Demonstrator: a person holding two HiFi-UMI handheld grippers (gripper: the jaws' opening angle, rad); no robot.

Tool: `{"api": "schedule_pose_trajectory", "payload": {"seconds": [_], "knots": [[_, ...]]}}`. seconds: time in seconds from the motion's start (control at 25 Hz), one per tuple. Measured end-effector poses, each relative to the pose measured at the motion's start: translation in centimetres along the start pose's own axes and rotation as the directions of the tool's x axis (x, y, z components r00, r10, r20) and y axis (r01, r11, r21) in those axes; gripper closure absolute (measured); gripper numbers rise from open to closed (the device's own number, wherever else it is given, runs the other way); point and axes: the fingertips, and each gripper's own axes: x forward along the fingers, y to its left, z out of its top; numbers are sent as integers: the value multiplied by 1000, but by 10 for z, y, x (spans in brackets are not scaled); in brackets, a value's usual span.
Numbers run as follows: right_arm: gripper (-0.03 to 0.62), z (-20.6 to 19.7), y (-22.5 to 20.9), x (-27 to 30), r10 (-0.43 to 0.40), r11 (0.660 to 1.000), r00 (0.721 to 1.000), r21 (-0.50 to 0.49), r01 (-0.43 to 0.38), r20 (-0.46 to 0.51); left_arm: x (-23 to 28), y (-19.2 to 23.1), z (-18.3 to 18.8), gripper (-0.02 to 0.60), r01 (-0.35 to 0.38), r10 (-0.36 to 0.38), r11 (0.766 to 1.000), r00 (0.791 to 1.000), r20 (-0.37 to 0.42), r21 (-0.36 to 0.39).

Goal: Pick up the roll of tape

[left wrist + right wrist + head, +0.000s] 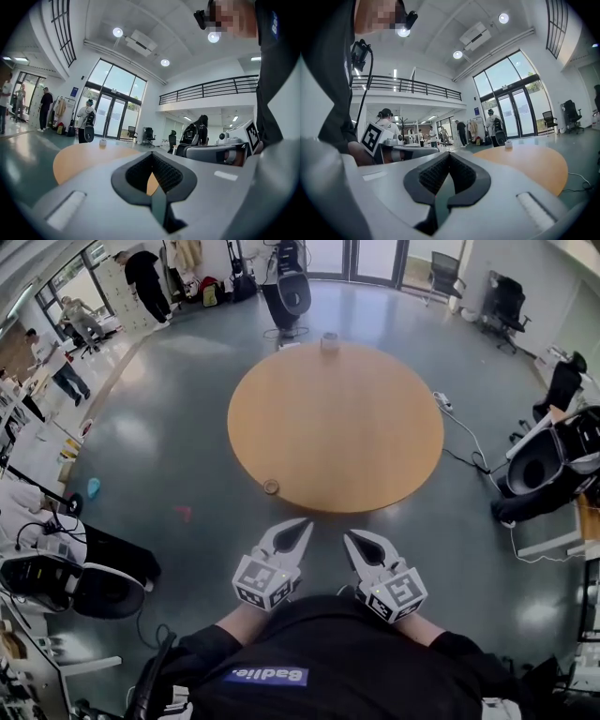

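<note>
A small ring-shaped roll of tape (271,487) lies flat near the front left edge of the round wooden table (356,427). A small white cylinder (329,341) stands at the table's far edge; it also shows in the left gripper view (102,142) and the right gripper view (508,144). My left gripper (305,524) and right gripper (350,538) hang side by side in front of my body, short of the table's near edge. Both are shut with nothing between their jaws. The left gripper (152,154) and right gripper (449,154) point level across the tabletop. The tape is hidden in both gripper views.
Black office chairs (75,582) stand at the left and another chair (548,460) at the right. A power strip and cable (459,423) trail on the floor right of the table. People (145,277) stand at the far left by the glass doors.
</note>
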Motion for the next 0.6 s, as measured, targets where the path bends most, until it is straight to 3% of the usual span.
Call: {"api": "schedule_pose_trajectory", "payload": {"seconds": [0.6], "knots": [[589, -17, 7, 9, -61, 998, 997, 2, 61, -55, -2, 81, -49, 537, -76, 70, 995, 993, -93, -64]]}}
